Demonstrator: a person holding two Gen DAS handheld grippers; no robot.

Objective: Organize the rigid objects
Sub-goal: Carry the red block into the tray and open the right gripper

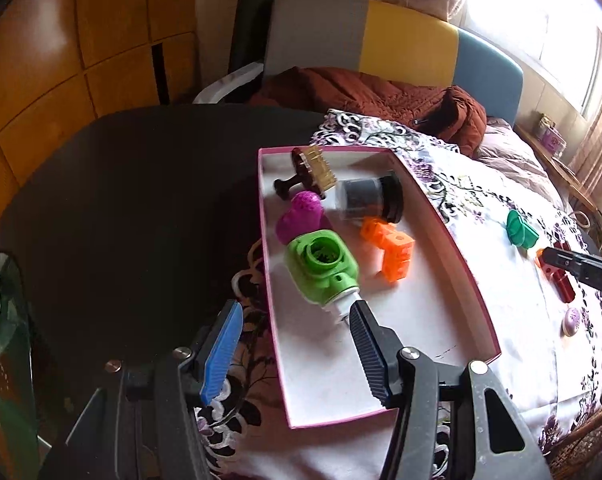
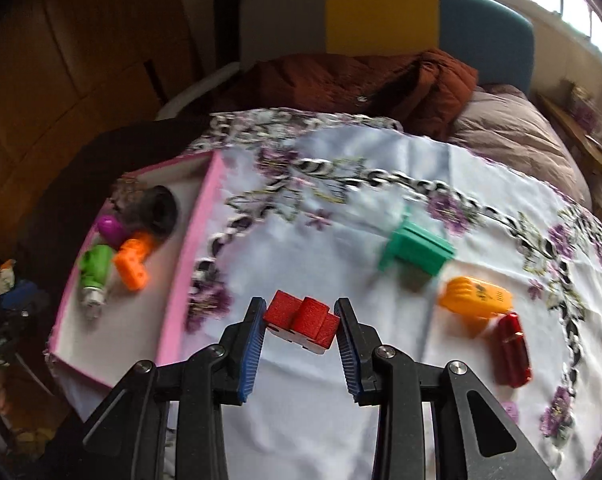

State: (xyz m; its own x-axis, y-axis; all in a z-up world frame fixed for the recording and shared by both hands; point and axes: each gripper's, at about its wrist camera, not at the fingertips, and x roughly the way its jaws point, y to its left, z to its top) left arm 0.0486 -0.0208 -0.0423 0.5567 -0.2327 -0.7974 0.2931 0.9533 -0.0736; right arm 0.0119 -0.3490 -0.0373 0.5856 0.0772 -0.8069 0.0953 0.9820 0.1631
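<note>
A pink-rimmed white box point(image 1: 451, 240) point(image 2: 211, 200) lies on the flowered cloth. It holds a green nozzle part point(image 1: 321, 270), an orange block point(image 1: 393, 250), a purple heart point(image 1: 301, 216), a dark jar point(image 1: 371, 198) and a brown stamp point(image 1: 313, 168). My left gripper point(image 1: 297, 320) is open over the box's left wall, just behind the green part. My right gripper point(image 2: 301, 320) is shut on a red block point(image 2: 303, 320), held above the cloth right of the box. On the cloth lie a green piece point(image 2: 417, 250), an orange piece point(image 2: 475, 296) and a dark red cylinder point(image 2: 511, 348).
A black round table point(image 1: 141, 200) lies left of the box. A rust-brown quilted jacket point(image 1: 381, 96) and a grey, yellow and blue chair back point(image 1: 381, 36) are behind. A small purple disc point(image 1: 573, 320) lies on the cloth. The right gripper shows at the left wrist view's right edge point(image 1: 581, 270).
</note>
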